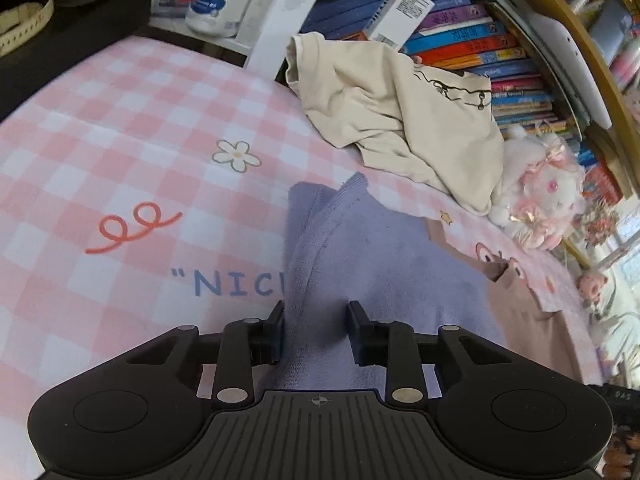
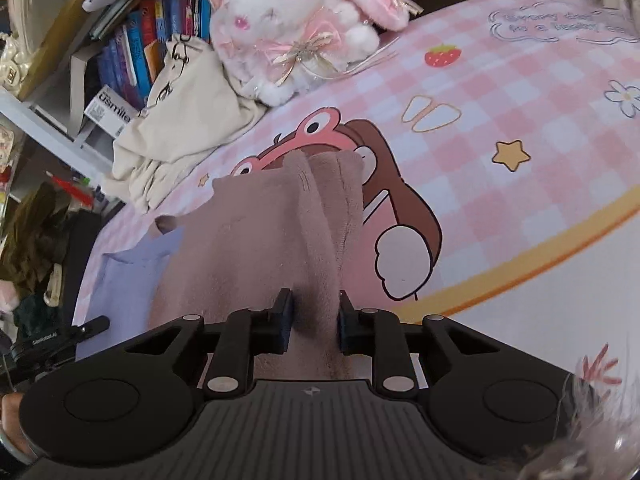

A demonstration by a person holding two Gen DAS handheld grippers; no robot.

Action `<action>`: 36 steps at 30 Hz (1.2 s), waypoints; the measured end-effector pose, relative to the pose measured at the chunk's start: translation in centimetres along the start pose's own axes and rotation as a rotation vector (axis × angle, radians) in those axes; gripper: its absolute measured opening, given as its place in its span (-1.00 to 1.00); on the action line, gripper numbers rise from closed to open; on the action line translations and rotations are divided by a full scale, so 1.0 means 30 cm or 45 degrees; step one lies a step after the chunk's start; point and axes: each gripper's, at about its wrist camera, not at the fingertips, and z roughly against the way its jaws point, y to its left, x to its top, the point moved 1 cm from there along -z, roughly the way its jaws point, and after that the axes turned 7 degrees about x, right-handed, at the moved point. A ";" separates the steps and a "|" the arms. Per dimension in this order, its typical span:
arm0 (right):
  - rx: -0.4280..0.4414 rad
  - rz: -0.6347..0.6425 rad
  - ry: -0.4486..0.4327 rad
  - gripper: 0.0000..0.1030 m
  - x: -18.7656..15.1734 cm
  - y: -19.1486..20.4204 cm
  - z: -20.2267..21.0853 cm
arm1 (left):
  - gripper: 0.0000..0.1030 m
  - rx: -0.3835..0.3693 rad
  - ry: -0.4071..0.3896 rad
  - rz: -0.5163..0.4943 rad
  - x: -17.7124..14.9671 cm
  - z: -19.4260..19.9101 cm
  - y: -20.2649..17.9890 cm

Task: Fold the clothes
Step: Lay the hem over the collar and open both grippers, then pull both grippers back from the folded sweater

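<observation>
A lavender fleece cloth point(image 1: 372, 248) lies on the pink checked bed sheet point(image 1: 120, 140), and a bunched fold of it runs up between the fingers of my left gripper point(image 1: 316, 320), which is shut on it. Beside it on the right lies a taupe fleece cloth point(image 1: 532, 320). In the right wrist view this taupe cloth point(image 2: 256, 232) rises in a ridge into my right gripper point(image 2: 315, 312), shut on it, with the lavender cloth point(image 2: 124, 280) at its left. Whether the two colours are one piece I cannot tell.
A crumpled cream garment point(image 1: 384, 112) lies at the bed's far edge against a shelf of books point(image 1: 500, 60). Next to it sits a white and pink plush toy point(image 1: 540, 188). A hand point(image 2: 12, 412) shows at the lower left of the right wrist view.
</observation>
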 end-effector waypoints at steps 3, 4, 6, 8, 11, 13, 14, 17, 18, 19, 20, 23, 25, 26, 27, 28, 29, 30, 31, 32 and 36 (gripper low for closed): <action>-0.053 0.036 -0.033 -0.38 -0.018 0.020 0.012 | -0.23 0.054 -0.002 -0.035 -0.001 0.022 -0.010; -0.075 0.063 -0.035 -0.32 -0.023 0.033 0.020 | -0.19 0.074 -0.002 -0.046 -0.001 0.030 -0.013; -0.120 0.120 -0.039 -0.15 -0.034 0.060 0.035 | -0.10 0.116 -0.048 -0.086 -0.021 0.075 -0.024; -0.161 0.196 -0.053 -0.06 -0.051 0.087 0.063 | 0.13 0.158 -0.102 -0.129 -0.044 0.125 -0.036; -0.219 0.266 -0.084 0.12 -0.081 0.117 0.105 | 0.27 0.195 -0.144 -0.176 -0.088 0.183 -0.058; -0.266 0.297 -0.114 0.22 -0.116 0.133 0.139 | 0.34 0.205 -0.152 -0.199 -0.121 0.212 -0.073; -0.288 0.310 -0.122 0.25 -0.139 0.141 0.153 | 0.36 0.211 -0.156 -0.210 -0.138 0.226 -0.081; -0.336 0.340 -0.125 0.27 -0.214 0.162 0.189 | 0.39 0.226 -0.167 -0.245 -0.188 0.270 -0.105; -0.352 0.353 -0.123 0.30 -0.246 0.170 0.201 | 0.40 0.232 -0.171 -0.256 -0.205 0.284 -0.113; -0.369 0.361 -0.123 0.35 -0.270 0.177 0.209 | 0.43 0.237 -0.175 -0.267 -0.222 0.299 -0.120; -0.389 0.361 -0.125 0.37 -0.296 0.184 0.218 | 0.47 0.242 -0.179 -0.279 -0.238 0.314 -0.128; -0.418 0.339 -0.125 0.46 -0.359 0.198 0.238 | 0.55 0.250 -0.183 -0.302 -0.285 0.350 -0.149; -0.427 0.334 -0.127 0.47 -0.385 0.205 0.249 | 0.56 0.238 -0.145 -0.272 -0.307 0.350 -0.153; -0.433 0.339 -0.129 0.47 -0.392 0.208 0.253 | 0.56 0.229 -0.121 -0.255 -0.318 0.348 -0.153; -0.440 0.343 -0.131 0.47 -0.400 0.211 0.258 | 0.56 0.212 -0.087 -0.239 -0.326 0.341 -0.151; -0.446 0.348 -0.134 0.49 -0.408 0.214 0.262 | 0.56 0.198 -0.061 -0.234 -0.333 0.335 -0.151; -0.453 0.353 -0.136 0.50 -0.415 0.218 0.267 | 0.56 0.187 -0.039 -0.235 -0.339 0.330 -0.151; -0.460 0.358 -0.139 0.50 -0.423 0.221 0.271 | 0.56 0.187 -0.023 -0.234 -0.342 0.324 -0.151; -0.466 0.363 -0.141 0.50 -0.431 0.224 0.276 | 0.56 0.191 -0.015 -0.230 -0.344 0.318 -0.149; -0.473 0.368 -0.144 0.50 -0.439 0.227 0.280 | 0.56 0.193 -0.011 -0.224 -0.345 0.315 -0.147; -0.490 0.377 -0.137 0.51 -0.463 0.236 0.292 | 0.56 0.183 -0.016 -0.201 -0.351 0.318 -0.139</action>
